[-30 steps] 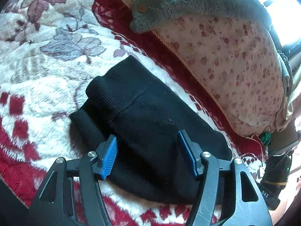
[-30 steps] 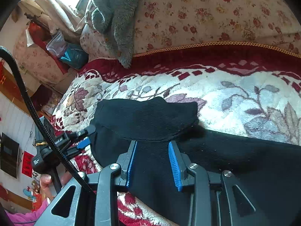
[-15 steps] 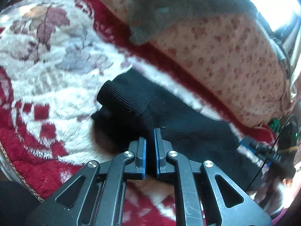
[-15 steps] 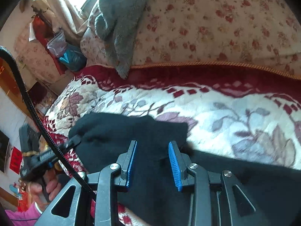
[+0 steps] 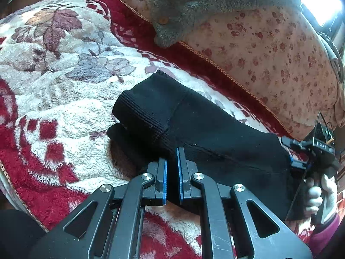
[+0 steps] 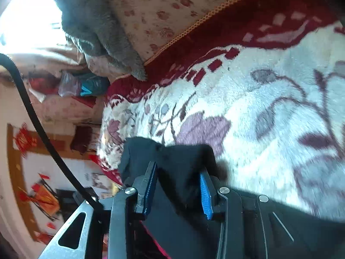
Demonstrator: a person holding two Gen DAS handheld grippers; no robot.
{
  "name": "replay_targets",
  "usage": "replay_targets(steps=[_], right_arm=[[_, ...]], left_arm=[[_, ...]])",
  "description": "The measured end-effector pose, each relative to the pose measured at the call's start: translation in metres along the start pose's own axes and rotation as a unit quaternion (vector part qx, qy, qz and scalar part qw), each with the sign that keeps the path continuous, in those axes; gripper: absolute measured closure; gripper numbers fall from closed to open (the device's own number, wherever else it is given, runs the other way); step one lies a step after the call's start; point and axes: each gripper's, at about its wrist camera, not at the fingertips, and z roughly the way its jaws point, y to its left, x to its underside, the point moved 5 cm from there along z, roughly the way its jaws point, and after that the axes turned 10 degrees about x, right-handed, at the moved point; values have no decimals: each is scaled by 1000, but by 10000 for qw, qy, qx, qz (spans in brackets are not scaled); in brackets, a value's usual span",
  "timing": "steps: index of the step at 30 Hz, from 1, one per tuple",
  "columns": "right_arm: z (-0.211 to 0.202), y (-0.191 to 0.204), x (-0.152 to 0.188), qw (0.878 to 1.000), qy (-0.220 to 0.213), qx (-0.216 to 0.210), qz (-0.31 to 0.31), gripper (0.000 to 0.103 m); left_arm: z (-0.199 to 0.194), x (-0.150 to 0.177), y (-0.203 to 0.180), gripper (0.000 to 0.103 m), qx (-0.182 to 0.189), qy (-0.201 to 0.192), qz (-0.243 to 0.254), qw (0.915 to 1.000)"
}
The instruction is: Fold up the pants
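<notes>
Left wrist view: my left gripper (image 5: 171,168) clamped on near edge of black pants (image 5: 194,127). My right gripper (image 6: 177,185) has bunched pants cloth between partly parted pads, likely gripped. Pants lie on floral blanket (image 5: 64,82), long axis from ribbed cuff (image 5: 140,112) at far left to near right. Best lift both ends level, keep cloth taut, carry cuff across. Beyond: grey garment (image 5: 204,6) draped over flowered cushion (image 5: 280,54).

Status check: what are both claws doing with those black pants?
Left claw shut on black pants. Right claw clamps a bunched fold. Nothing in the way.
</notes>
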Motion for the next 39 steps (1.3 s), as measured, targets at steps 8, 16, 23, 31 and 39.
replay_targets(steps=[8,16,23,31,39], right_arm=[[-10,-1,-5,9937,-993,339,-384,94],[-6,-1,1,9829,-1287,1106,-718,96],[-7,-6,3,9837,-1287,1108,-590,96],[-25,-1,13,9814,-1338,1342,-322,83],[-32,5,37,9704,-1405,1715,-960,82]], left_arm=[[-2,6,2,96,-173,-171,-14,9997],[-32,5,-1,89,-296,-435,153,9985],[-74,-20,-1,89,-602,-1091,343,9916],[-22,-25,-34,89,95,-354,379,9986],[25,-4,-37,88,-380,138,544,9977]])
